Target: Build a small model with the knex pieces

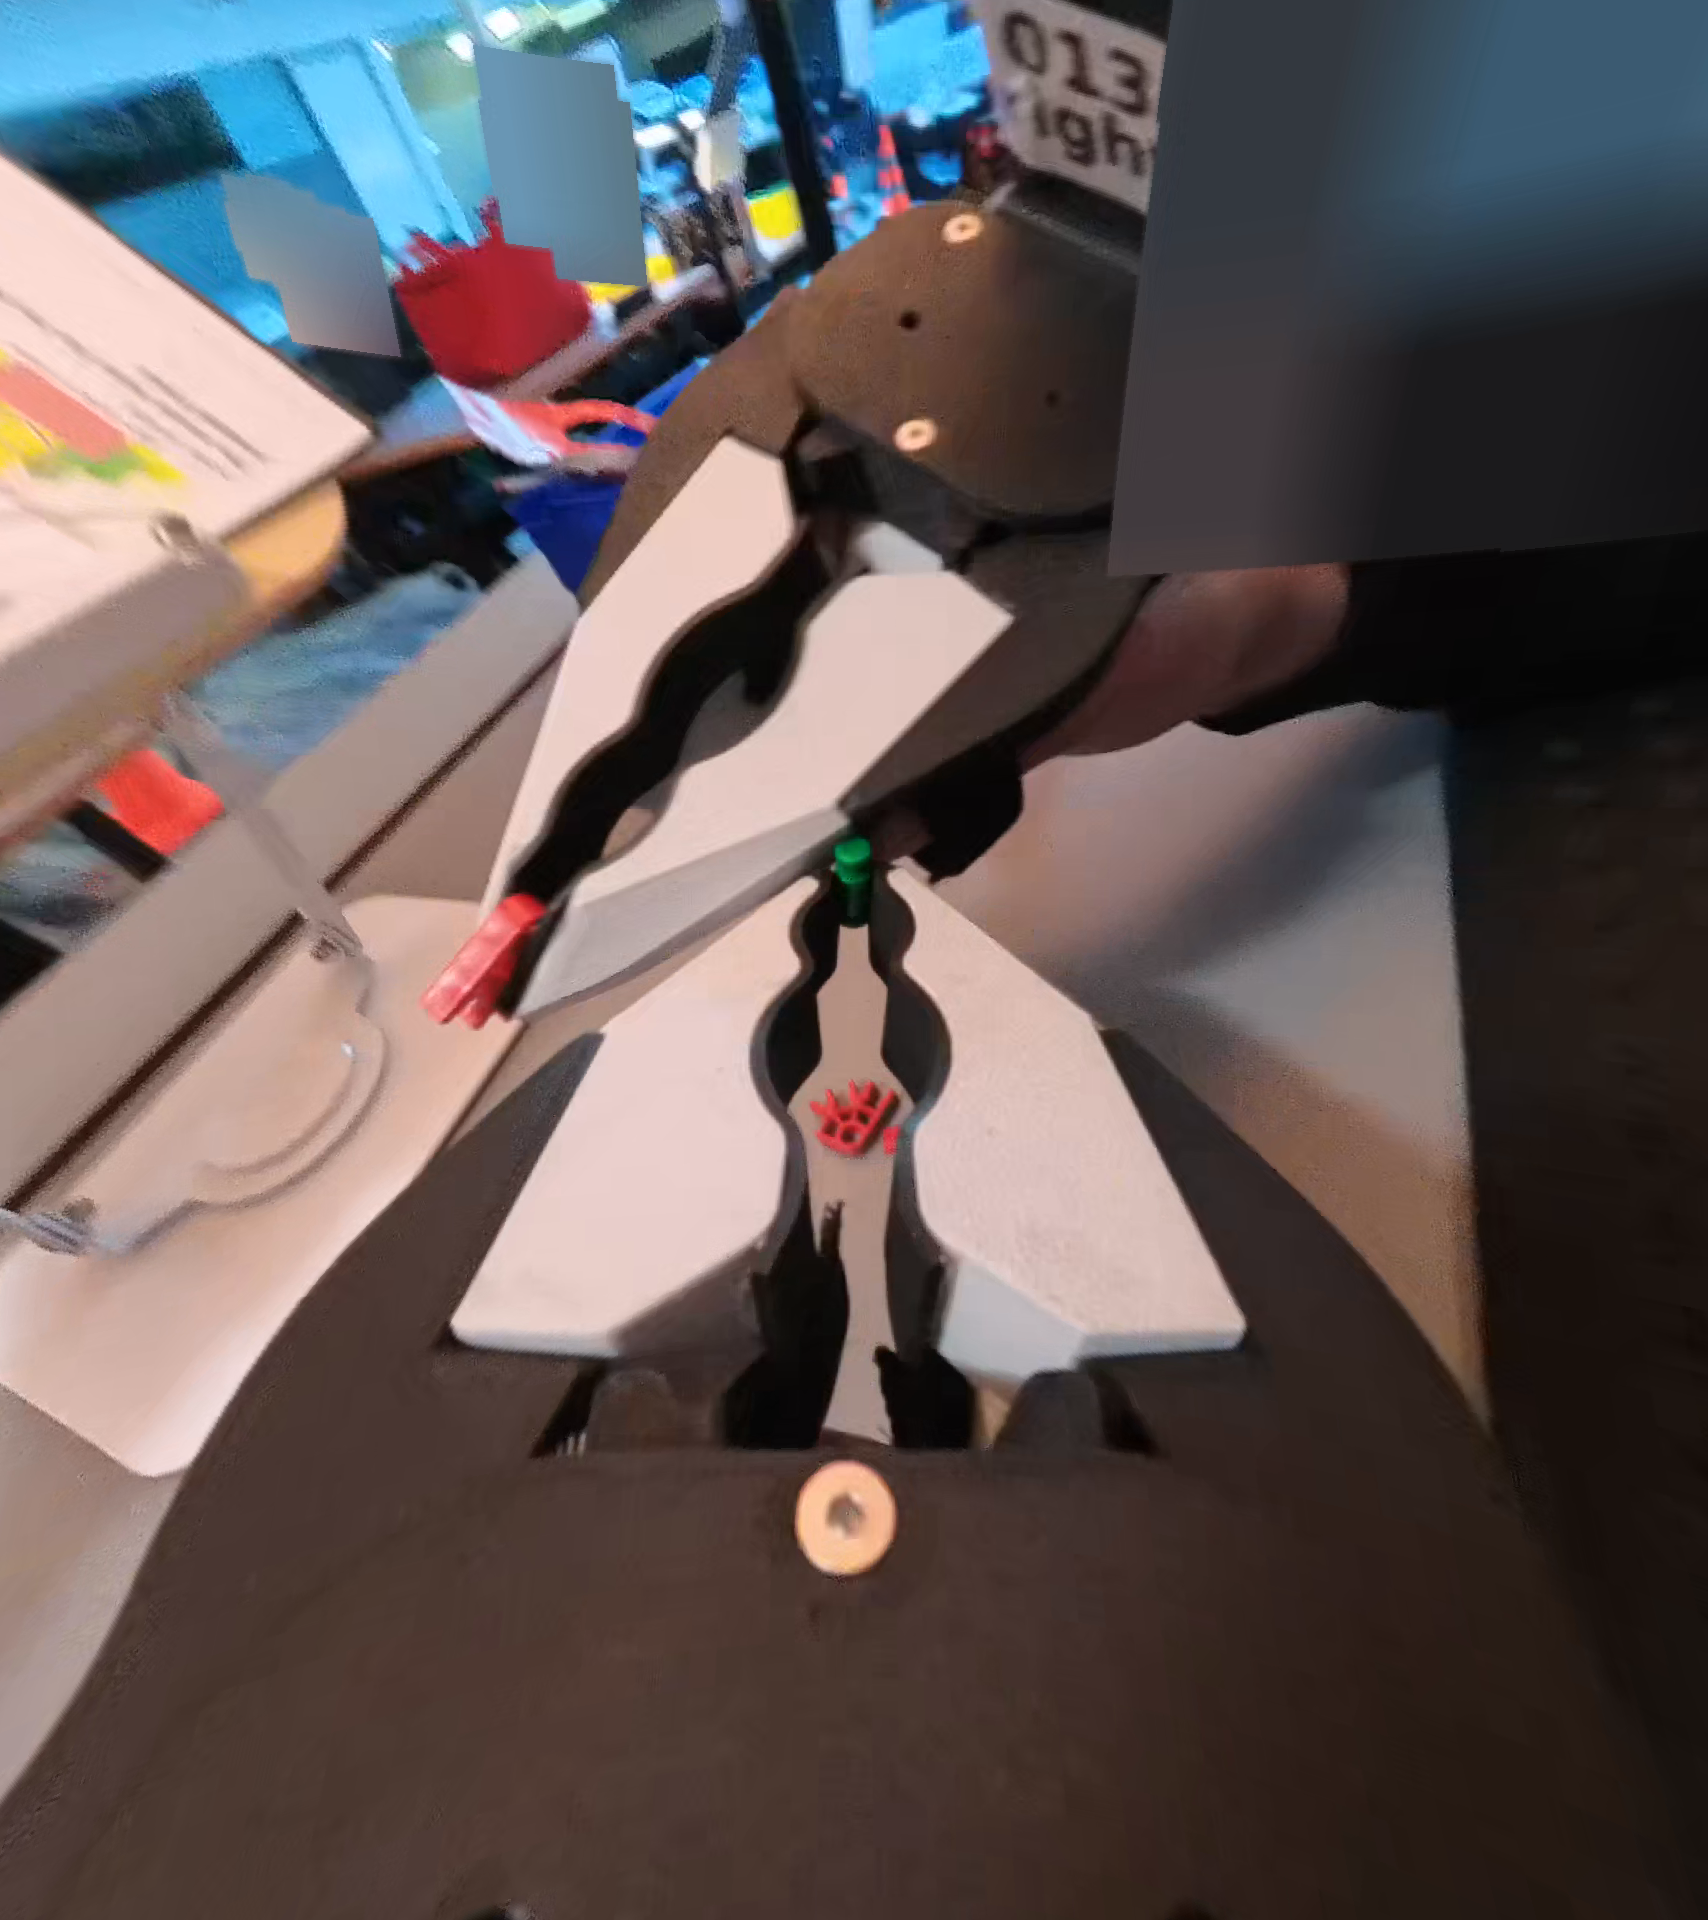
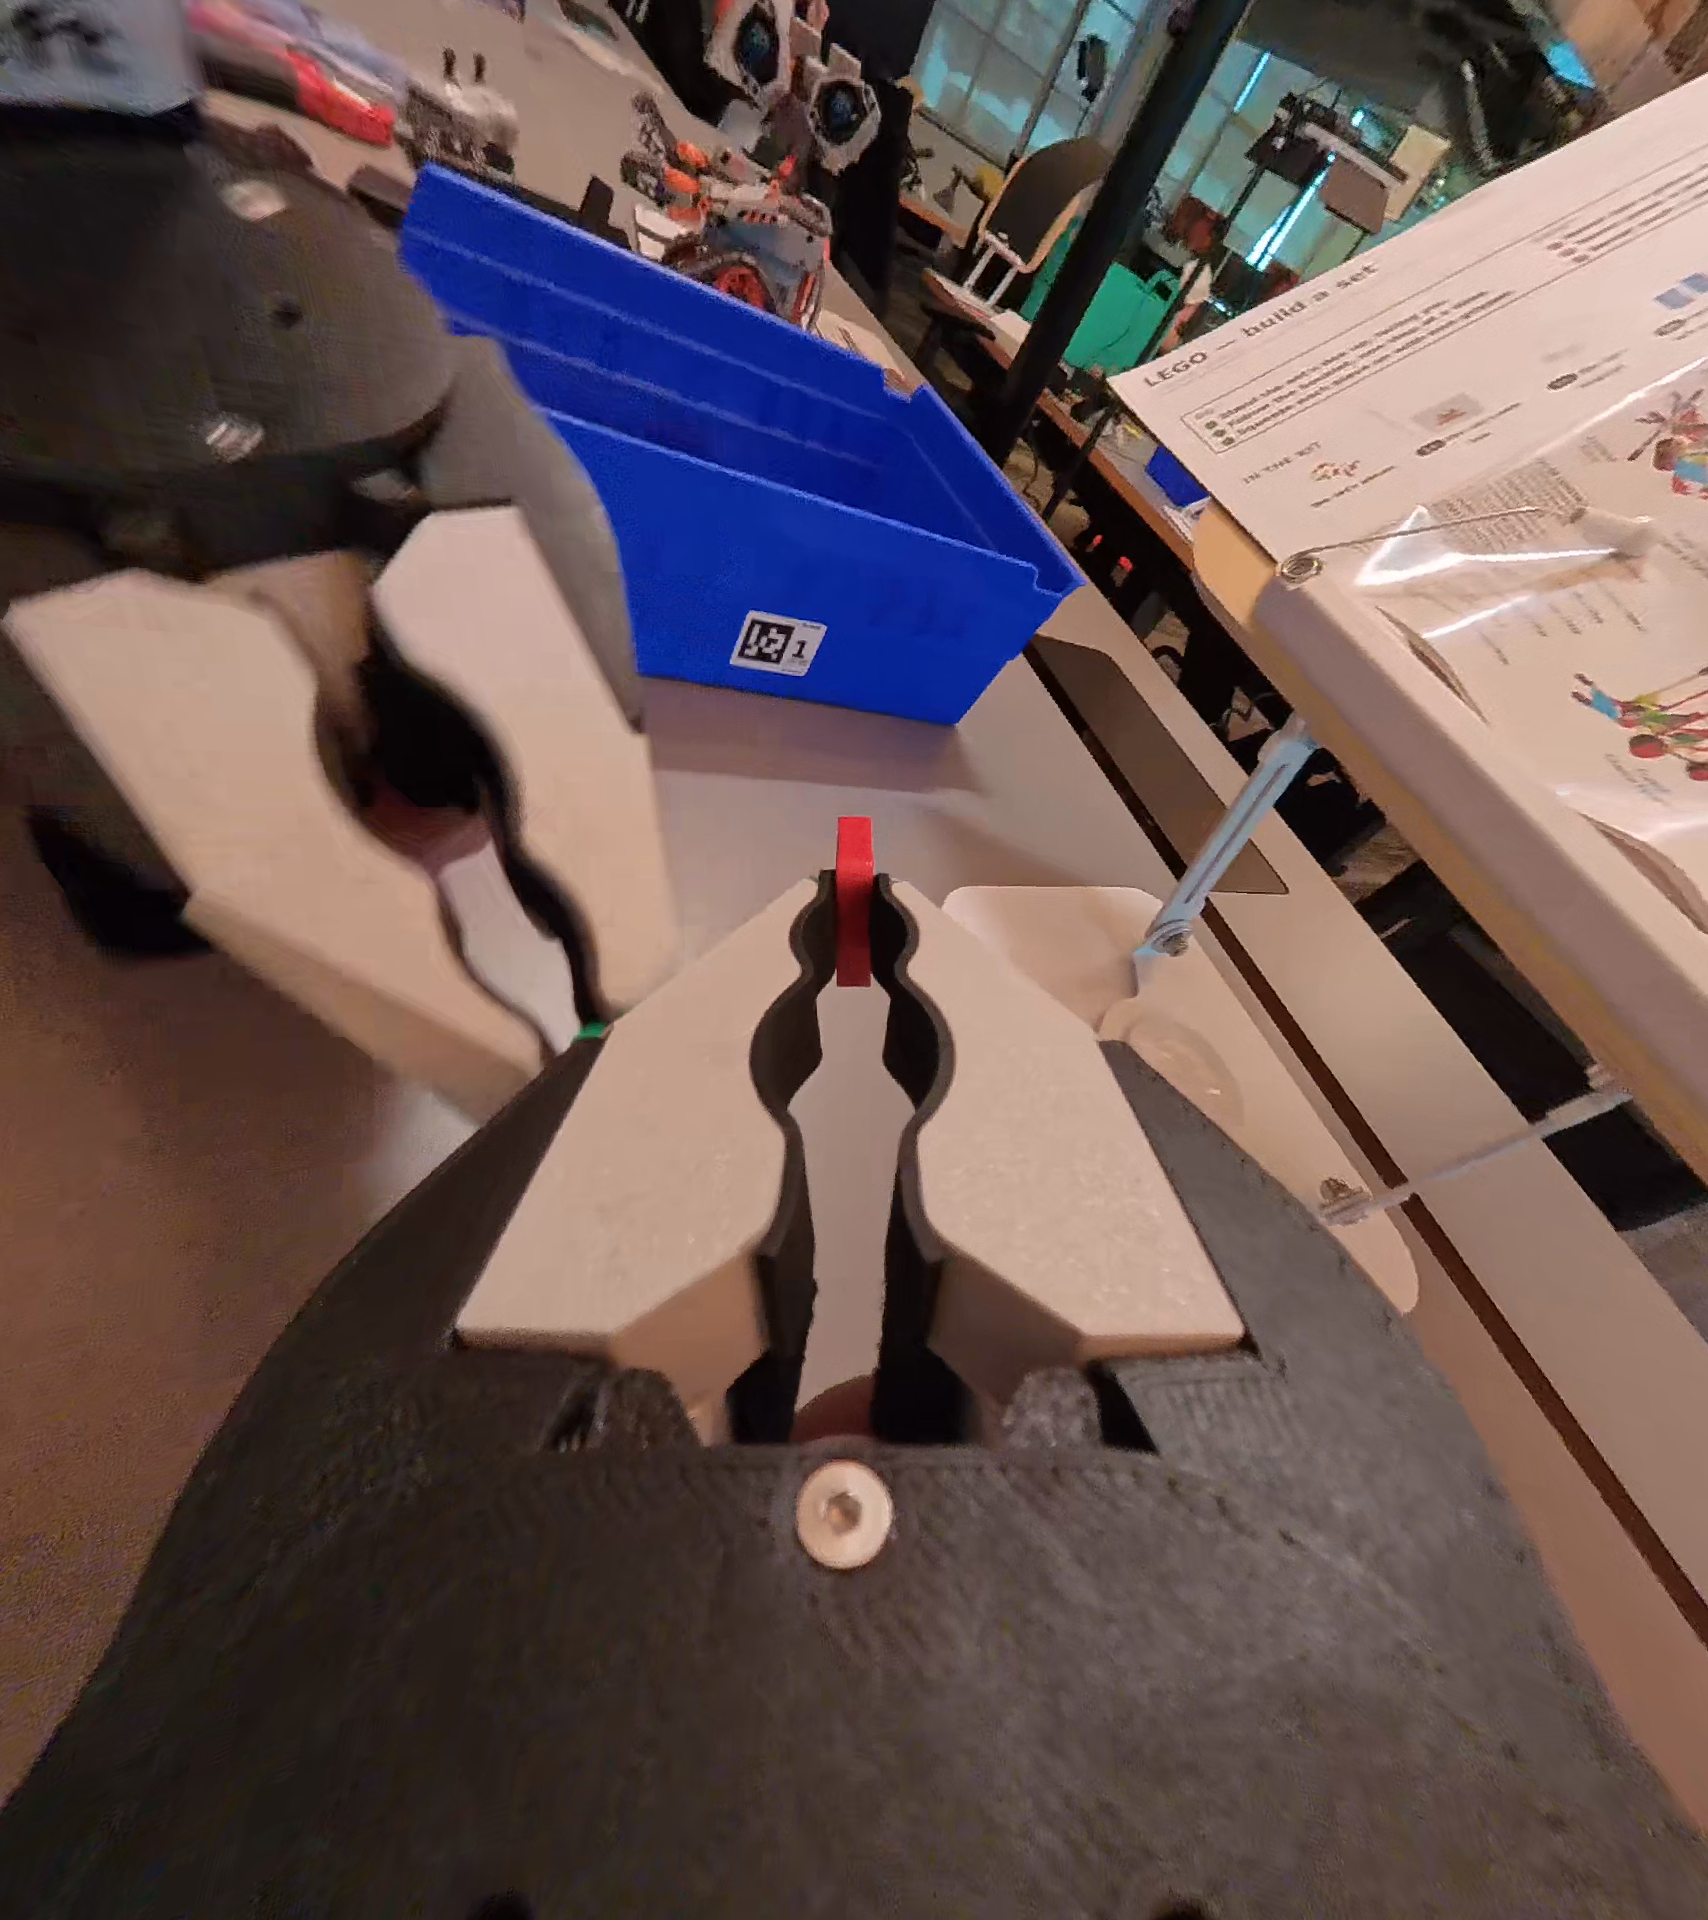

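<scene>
The left gripper [image 1: 852, 894] has its jaws clenched on a small green peg [image 1: 852, 878], pinched right at the tips and standing up out of them. Below, seen through the gap between the jaws, a small red lattice piece [image 1: 852, 1120] lies on the grey worktop [image 1: 1193, 883].

The right gripper [image 2: 852, 904] has its jaws clamped on a flat red piece [image 2: 853, 899], held edge-on at the tips and poking out beyond them. In the left wrist view this same gripper [image 1: 507, 961] crosses in from the upper right, tilted down to the left, its lower finger passing just over the green peg; whether the two touch cannot be told. A person's hand [image 1: 1172, 665] grips it from behind.

In the right wrist view the left gripper [image 2: 580, 1023] reaches in from the left of the jaws, its tips just beside the right gripper's left finger, with a fleck of green showing there.

Ahead of the right jaws and a little left, a blue bin [image 2: 777, 488] with a small black-and-white tag on its front wall sits on the worktop. To the right of them a tilted white board carries a printed instruction sheet [image 2: 1556, 468] with coloured figures, and a clear stand with a white base [image 2: 1068, 935] lies just beyond the right finger. The far room is blurred clutter.
</scene>
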Demonstrator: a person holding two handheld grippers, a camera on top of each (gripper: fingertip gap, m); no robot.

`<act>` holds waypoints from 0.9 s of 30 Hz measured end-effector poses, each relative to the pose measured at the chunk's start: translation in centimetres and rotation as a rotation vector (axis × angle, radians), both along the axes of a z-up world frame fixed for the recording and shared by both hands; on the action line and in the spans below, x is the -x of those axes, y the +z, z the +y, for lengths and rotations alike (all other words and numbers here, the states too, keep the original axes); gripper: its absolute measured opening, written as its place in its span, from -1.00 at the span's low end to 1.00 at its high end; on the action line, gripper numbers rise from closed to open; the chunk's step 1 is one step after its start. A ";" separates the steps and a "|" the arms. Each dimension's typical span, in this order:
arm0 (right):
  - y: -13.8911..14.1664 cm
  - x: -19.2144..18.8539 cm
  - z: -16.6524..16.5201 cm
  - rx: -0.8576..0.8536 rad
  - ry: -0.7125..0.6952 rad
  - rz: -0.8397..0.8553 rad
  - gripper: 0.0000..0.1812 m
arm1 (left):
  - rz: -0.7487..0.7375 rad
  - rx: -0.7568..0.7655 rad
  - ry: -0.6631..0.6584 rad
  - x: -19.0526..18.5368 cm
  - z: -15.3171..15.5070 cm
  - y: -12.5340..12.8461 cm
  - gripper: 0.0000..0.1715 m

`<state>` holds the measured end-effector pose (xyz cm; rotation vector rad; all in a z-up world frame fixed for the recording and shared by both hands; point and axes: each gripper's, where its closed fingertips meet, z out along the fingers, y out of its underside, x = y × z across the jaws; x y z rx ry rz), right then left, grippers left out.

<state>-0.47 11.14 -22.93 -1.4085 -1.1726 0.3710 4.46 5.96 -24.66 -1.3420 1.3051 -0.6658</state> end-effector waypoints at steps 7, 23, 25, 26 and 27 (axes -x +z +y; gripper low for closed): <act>-0.4 -1.7 0.8 0.103 -0.005 0.029 -0.97 | 0.069 0.025 0.066 2.7 3.3 -0.2 -0.97; -2.6 -1.1 0.0 0.154 0.084 -0.035 -0.96 | 0.539 -0.207 0.117 3.4 4.1 -8.7 -0.39; -2.5 -1.2 0.0 0.152 0.087 -0.029 -0.96 | 0.511 -0.215 0.128 4.0 4.1 -7.1 -0.34; -2.4 -1.2 -0.1 0.152 0.094 -0.022 -0.96 | 0.489 -0.221 0.137 4.4 4.0 -5.8 -0.35; -2.3 -1.1 -0.3 0.150 0.107 -0.021 -0.96 | 0.472 -0.219 0.140 5.0 3.7 -4.5 -0.39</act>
